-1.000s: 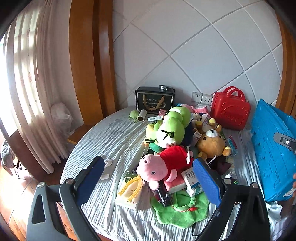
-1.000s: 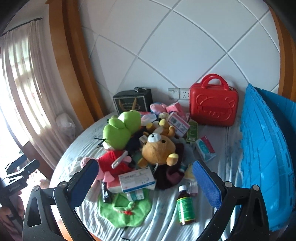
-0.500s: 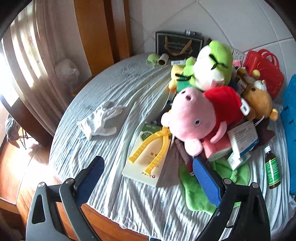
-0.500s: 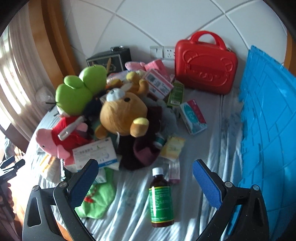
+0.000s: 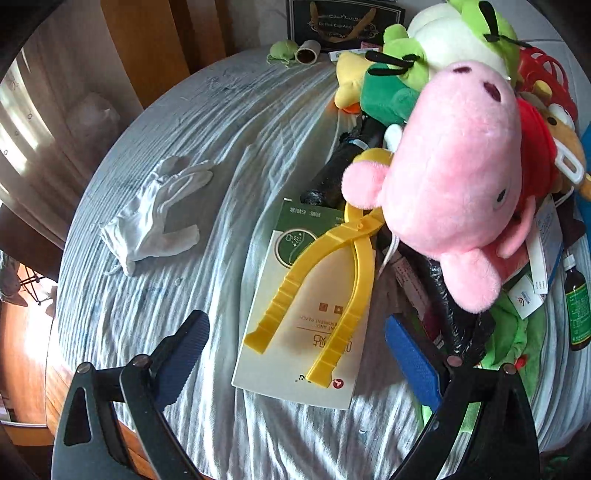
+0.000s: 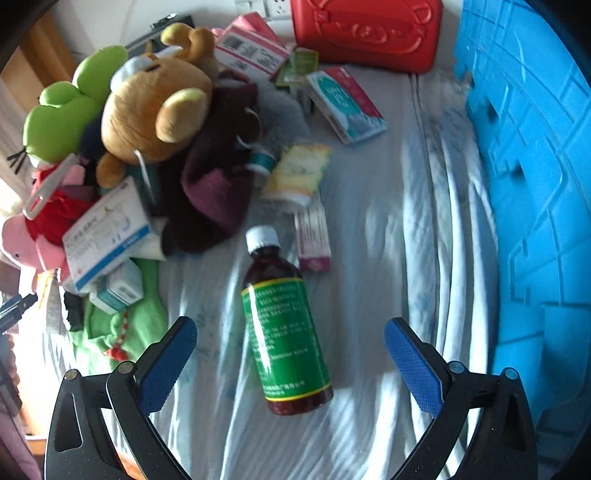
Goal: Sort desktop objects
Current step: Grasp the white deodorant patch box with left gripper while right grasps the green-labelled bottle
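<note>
My left gripper [image 5: 295, 343] is open and empty, low over yellow plastic tongs [image 5: 328, 291] that lie on a white and green packet [image 5: 295, 354]. A pink pig plush [image 5: 454, 177] lies just right of them, with a green frog plush [image 5: 436, 48] behind. My right gripper [image 6: 290, 354] is open and empty. A brown medicine bottle with a green label [image 6: 284, 325] lies on its side between its fingers. A brown bear plush [image 6: 155, 99] and several medicine boxes, such as the white and blue one [image 6: 107, 236], lie to the left.
A white glove [image 5: 159, 218] lies left on the grey cloth-covered round table [image 5: 258, 110]. A blue crate [image 6: 535, 184] stands at the right. A red case [image 6: 365, 29] and a black box [image 5: 343, 18] stand at the back. A green cloth [image 6: 122, 328] lies by the front edge.
Both grippers have moved down and forward toward the table. The left now hangs over the yellow tongs. The right now straddles the brown bottle. Both stay open.
</note>
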Action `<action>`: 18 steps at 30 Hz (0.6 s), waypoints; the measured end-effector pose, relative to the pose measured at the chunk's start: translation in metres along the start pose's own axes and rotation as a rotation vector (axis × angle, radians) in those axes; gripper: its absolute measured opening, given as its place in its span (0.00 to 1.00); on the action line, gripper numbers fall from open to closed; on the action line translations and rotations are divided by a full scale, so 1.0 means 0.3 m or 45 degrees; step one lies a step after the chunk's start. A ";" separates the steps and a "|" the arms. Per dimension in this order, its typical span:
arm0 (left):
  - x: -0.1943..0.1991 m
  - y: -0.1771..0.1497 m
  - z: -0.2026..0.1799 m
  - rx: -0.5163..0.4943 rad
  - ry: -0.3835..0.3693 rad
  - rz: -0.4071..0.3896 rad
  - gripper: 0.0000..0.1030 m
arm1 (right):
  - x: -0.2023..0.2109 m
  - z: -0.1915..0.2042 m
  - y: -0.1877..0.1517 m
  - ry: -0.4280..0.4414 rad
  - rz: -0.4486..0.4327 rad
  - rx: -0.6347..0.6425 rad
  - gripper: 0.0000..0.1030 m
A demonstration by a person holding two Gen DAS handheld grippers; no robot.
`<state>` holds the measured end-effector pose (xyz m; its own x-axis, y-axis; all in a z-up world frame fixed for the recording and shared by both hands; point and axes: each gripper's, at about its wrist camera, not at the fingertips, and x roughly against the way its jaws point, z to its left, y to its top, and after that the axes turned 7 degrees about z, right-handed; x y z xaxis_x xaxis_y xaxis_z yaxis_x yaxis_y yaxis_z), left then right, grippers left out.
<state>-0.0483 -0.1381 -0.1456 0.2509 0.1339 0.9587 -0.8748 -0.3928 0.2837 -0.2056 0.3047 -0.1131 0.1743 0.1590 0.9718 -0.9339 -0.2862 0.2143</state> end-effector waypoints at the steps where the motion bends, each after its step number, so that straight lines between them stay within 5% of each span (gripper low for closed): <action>1: -0.012 -0.007 -0.008 -0.024 -0.006 0.013 0.95 | -0.007 -0.003 -0.006 -0.001 0.007 -0.010 1.00; 11: -0.128 -0.005 -0.011 -0.031 0.025 0.104 0.94 | -0.106 0.011 -0.011 -0.047 0.099 -0.018 1.00; 14: -0.138 -0.023 0.014 0.011 -0.030 0.129 0.82 | -0.144 0.016 -0.001 -0.070 0.136 -0.008 1.00; 18: -0.115 -0.083 0.044 0.022 -0.006 0.120 0.82 | -0.172 0.025 -0.005 -0.076 0.167 -0.004 1.00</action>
<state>-0.0298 -0.1450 -0.1854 0.1697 0.0913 0.9813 -0.8873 -0.4191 0.1925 -0.2110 0.2899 -0.1629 0.0690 0.0643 0.9955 -0.9508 -0.2979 0.0851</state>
